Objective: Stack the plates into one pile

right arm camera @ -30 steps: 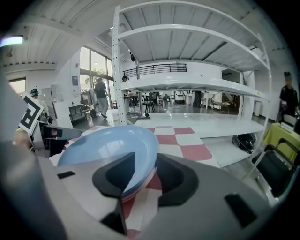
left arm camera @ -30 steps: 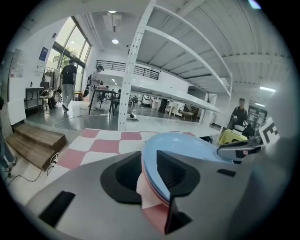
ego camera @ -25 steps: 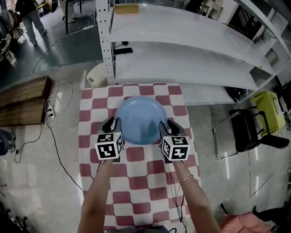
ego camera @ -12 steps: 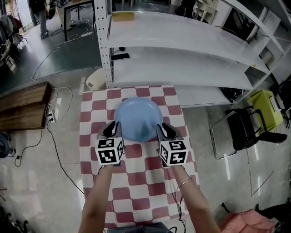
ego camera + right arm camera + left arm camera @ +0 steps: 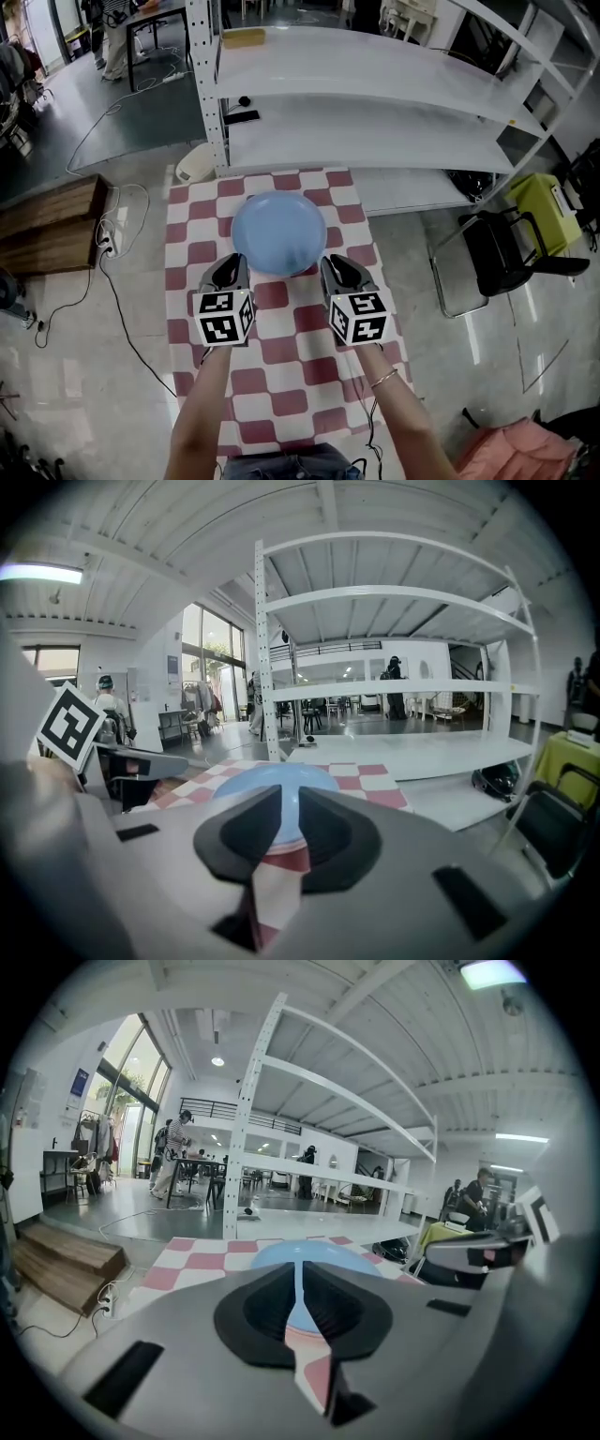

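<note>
**Fig. — Both grippers off the blue plate, jaws narrowing**

The blue plate (image 5: pixel 278 232) lies flat on the far half of the red-and-white checked table (image 5: pixel 281 375), in the same spot as a second ago. I cannot tell whether more than one plate lies in it.

A second ago my two grippers flanked the plate, one at each side of its rim. Now both are drawn back towards me, and their tips sit just short of the plate's near edge, not touching it.

My left gripper (image 5: pixel 234 267) is at the plate's near left and holds nothing. Its jaws have just been closing, and only a thin slit remains between them. In the left gripper view the plate shows through that slit, farther off.

My right gripper (image 5: pixel 334 268) is at the near right, also empty. Its jaws have just been closing as well, but they stand wider apart than the left pair. The plate and the checked cloth are visible through the gap.

Beyond the table stands a white shelf rack (image 5: pixel 375 141). A black chair (image 5: pixel 502 258) is on the floor at the right and a wooden bench (image 5: pixel 47 220) at the left.
</note>
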